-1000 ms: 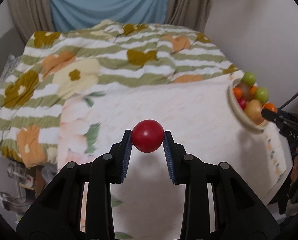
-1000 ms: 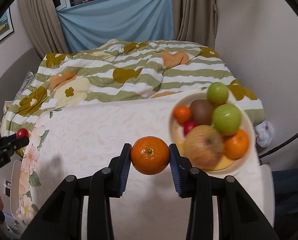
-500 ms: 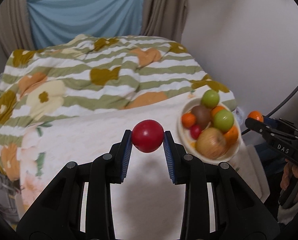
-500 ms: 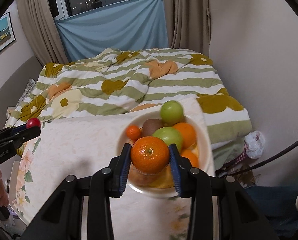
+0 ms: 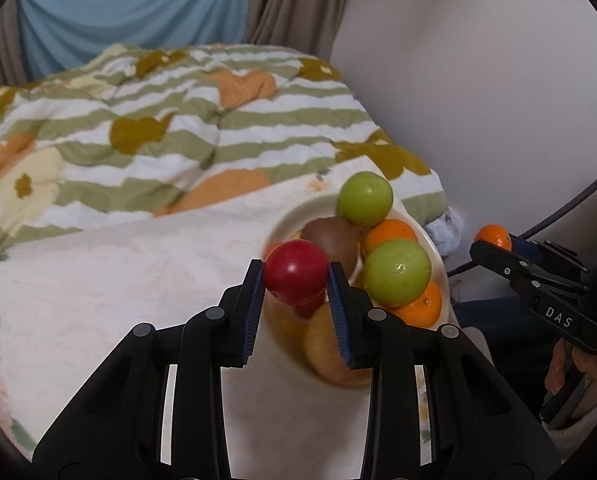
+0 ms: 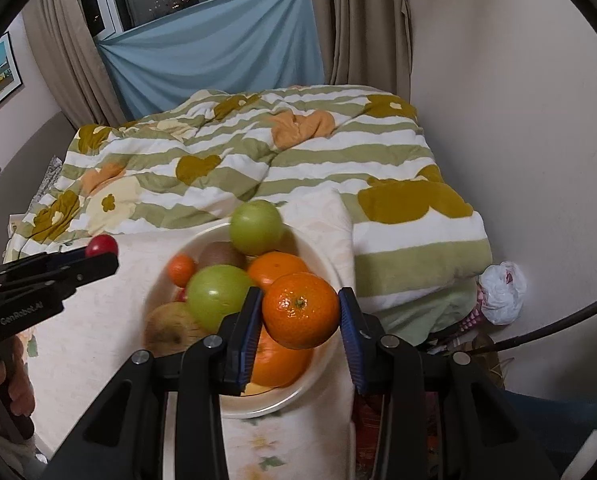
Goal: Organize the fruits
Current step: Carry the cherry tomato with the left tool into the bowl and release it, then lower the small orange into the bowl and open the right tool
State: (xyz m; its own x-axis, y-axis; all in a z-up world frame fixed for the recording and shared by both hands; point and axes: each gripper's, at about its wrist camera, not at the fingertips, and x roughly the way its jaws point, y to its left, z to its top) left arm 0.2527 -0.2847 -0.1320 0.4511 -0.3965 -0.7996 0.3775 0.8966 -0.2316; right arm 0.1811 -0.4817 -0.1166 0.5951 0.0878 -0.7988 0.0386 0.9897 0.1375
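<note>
Right wrist view has the right gripper (image 6: 300, 312) clamped on a mandarin (image 6: 300, 310), hanging just over the near right part of the bowl (image 6: 322, 256), which sits at the right edge of the floral cloth (image 6: 98, 320) spread over the bed. The left gripper (image 5: 295, 280) is squeezing a red fruit (image 5: 295, 276) (a plum or small apple, hard to say) above the bowl's left rim. Honestly my worry is the pile: the bowl's already heaped with two green apples (image 6: 256, 228), a kiwi (image 6: 222, 254), oranges (image 6: 276, 268) and a yellowish apple (image 6: 170, 326), so anything let go on top could roll off, and with the bowl this close to the cloth's right edge it might go straight down toward the floor. Both claws coming in at once could also bump each other or knock the top green apple loose. The bed is soft too, so a push on the bowl may tip it. On orientation: the mandarin's stem dimple faces the camera, and it looks roughly round, so no real long axis; same for the red fruit.
</note>
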